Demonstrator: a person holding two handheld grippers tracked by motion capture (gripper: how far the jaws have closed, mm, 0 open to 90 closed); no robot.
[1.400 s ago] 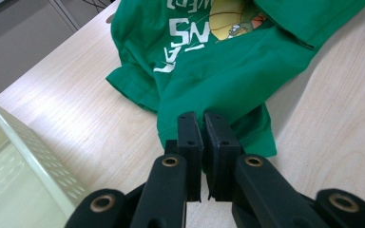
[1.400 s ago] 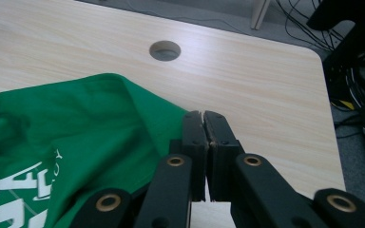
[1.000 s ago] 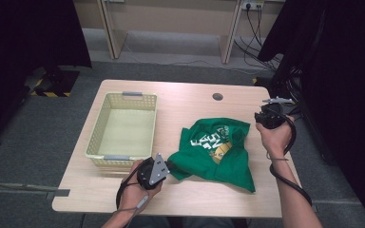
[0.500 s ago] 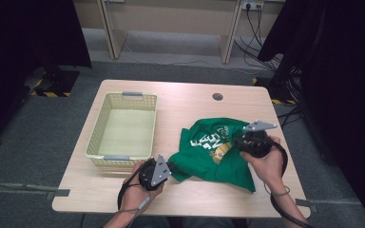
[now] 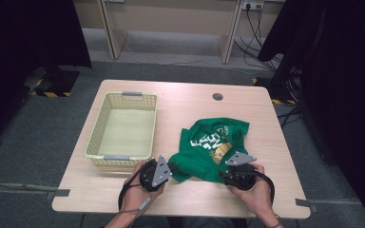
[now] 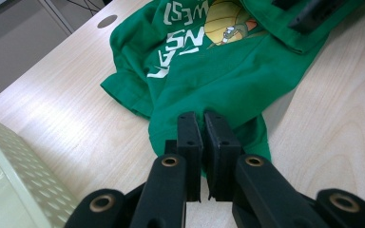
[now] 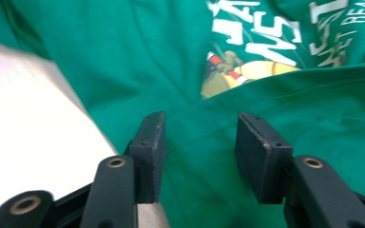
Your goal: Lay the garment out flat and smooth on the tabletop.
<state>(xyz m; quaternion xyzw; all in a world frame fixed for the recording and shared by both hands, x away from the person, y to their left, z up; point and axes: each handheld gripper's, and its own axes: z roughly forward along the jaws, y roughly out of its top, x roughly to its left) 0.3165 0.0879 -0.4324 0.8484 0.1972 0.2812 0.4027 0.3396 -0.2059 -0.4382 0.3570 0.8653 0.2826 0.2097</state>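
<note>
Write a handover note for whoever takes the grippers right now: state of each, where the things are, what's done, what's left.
Left gripper: shut on the near left edge of the green T-shirt, pinning it at the table.
Right gripper: jaws apart, just been opening, over the shirt's near right part; cloth lies between them, not yet pinched.
Shirt: crumpled on the table, right of the yellow basket, apart from it. Basket holds nothing.
Done: one corner gripped.
Left: probably close the right gripper on the cloth, then lift or fold the shirt; possibly into the basket.
</note>
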